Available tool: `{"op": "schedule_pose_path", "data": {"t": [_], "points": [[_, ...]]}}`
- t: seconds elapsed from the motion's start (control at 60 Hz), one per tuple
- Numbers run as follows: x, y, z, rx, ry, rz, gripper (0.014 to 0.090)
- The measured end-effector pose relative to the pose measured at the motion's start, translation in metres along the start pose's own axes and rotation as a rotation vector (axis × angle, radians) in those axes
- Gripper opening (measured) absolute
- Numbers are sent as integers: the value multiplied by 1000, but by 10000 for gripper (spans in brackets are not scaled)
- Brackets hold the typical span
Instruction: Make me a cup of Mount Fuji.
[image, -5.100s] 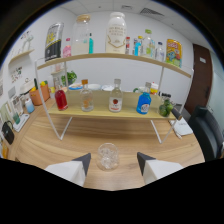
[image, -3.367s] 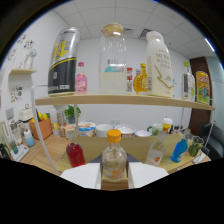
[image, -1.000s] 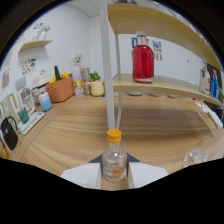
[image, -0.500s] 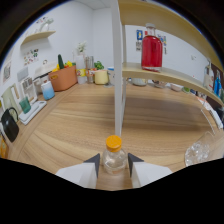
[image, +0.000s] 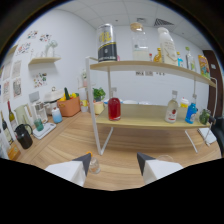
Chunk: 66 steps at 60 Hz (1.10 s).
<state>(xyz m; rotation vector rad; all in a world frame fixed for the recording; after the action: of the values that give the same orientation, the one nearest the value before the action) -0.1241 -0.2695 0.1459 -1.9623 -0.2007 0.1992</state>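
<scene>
Gripper view: jaws (image: 114, 165) wide apart, orange-capped bottle (image: 93, 165) just inside the left one, unheld.

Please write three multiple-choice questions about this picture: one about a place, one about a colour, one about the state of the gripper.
1. Where does the red bottle stand?
A. on the lower shelf
B. on the floor
C. on the top shelf

2. What colour is the pot beside the shelf unit?
A. blue
B. orange
C. white

3. What is between the fingers of the gripper?
A. a mug
B. a spoon
C. nothing

Answers: 1 A, it rests on the lower wooden board. 2 B, its wall is orange. 3 C, the fingers are apart with bare table between; the small bottle lies by the left finger.
</scene>
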Motion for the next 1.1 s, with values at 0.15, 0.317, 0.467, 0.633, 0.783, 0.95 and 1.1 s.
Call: {"op": "schedule_pose_path", "data": {"t": [0.15,0.317,0.467,0.633,0.783,0.95,1.1], "points": [[69,9,-31,3,79,33,856],[140,18,-44,-36,160,57,850],[186,-38,-40,58,174,64,855],[231,-85,-10,121,182,64,851],[262,-94,30,108,193,70,813],[282,-87,69,61,199,50,601],[283,-86,76,72,189,32,373]]}}
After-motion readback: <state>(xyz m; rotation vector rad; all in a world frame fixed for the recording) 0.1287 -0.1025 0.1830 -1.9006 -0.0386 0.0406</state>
